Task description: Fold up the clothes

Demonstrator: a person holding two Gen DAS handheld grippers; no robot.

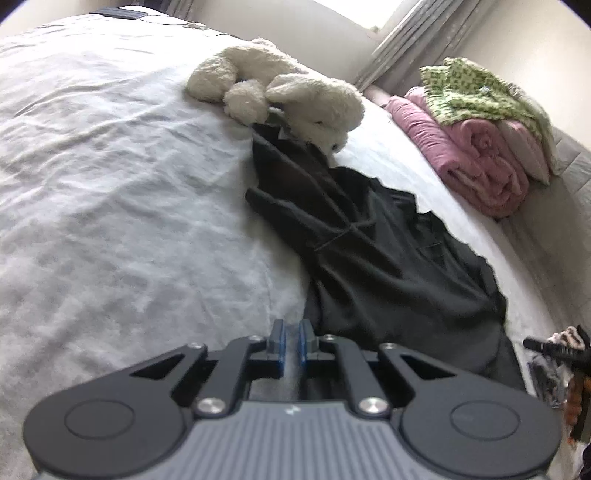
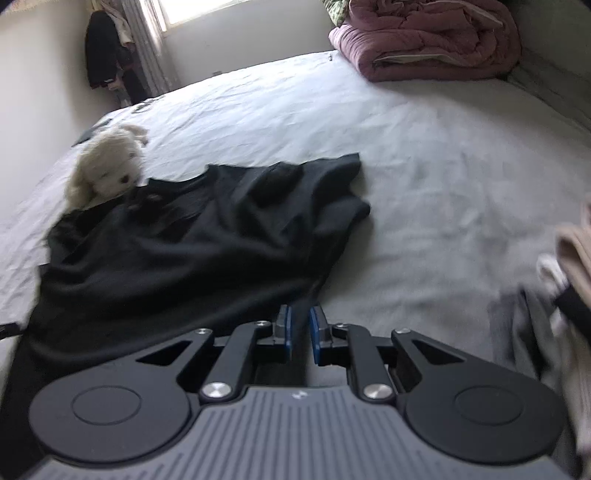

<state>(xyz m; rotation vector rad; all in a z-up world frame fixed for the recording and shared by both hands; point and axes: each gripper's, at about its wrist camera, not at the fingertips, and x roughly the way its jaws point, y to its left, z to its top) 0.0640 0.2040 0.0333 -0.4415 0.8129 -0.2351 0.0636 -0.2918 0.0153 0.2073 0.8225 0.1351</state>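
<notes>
A white-sheeted bed fills both views, its sheet wrinkled. In the left wrist view a curtained window sits at upper right above a folded pink quilt topped by a green patterned cloth. The black garment lies crumpled from centre to lower right, its far end touching a white plush dog. No writing is readable.

The left gripper at bottom centre has its blue pads slightly parted, nothing visibly between them. The right gripper stands a little wider, with a strip of the garment's edge between its pads; whether they press on it is unclear.
</notes>
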